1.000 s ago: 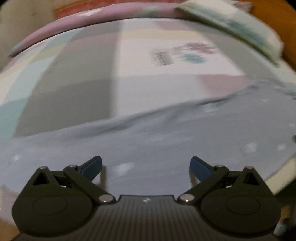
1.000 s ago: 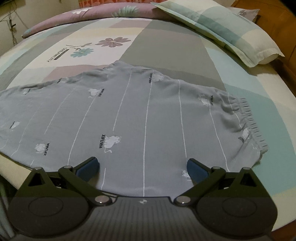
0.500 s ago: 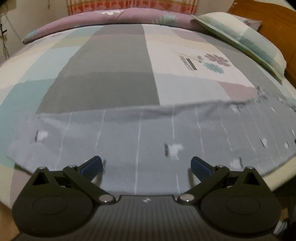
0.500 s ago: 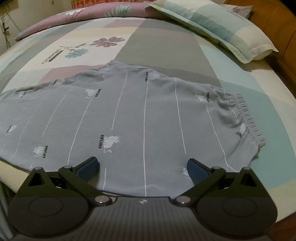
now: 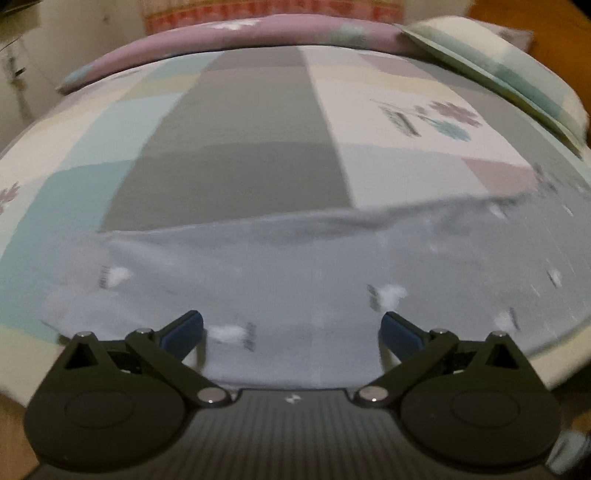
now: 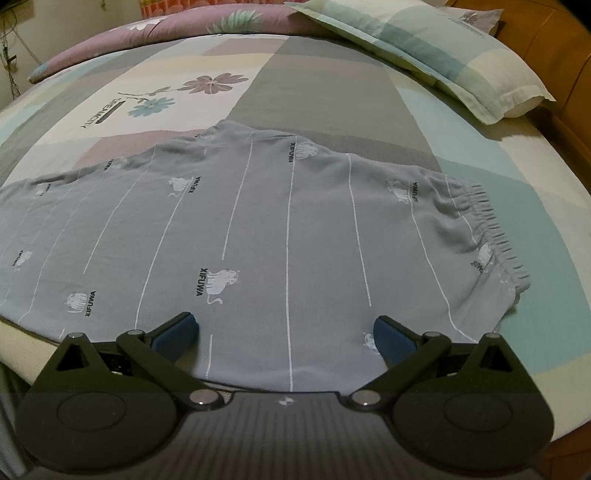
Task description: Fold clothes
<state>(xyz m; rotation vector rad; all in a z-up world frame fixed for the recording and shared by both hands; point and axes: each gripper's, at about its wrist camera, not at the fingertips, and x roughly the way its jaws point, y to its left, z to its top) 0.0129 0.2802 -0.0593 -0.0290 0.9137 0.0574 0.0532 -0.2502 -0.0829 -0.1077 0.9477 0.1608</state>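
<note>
- The grey trousers (image 6: 288, 229) lie spread flat on the bed (image 6: 332, 96), their long axis running left to right along the near edge of the mattress, across both cameras' line of sight.
- The elastic waistband (image 6: 491, 236) is at the right end; the legs run off to the left, where the leg end (image 5: 77, 295) shows in the blurred left wrist view.
- The right gripper (image 6: 284, 332) hangs just above the near hem at the waist half, jaws spread wide with nothing between them; the waistband lies ahead and to its right.
- The left gripper (image 5: 291, 330) hangs over the leg half, jaws likewise wide apart and empty; the leg end lies to its left.
- So each end has its nearer hand: right for the waist, left for the legs.
- Only one layer of cloth can be made out at the waistband edge; whether the legs are already doubled lengthwise I cannot tell.
- The pillow (image 6: 443, 55) and the rolled quilt (image 6: 177, 33) sit well apart at the far side, clear of the trousers.
</note>
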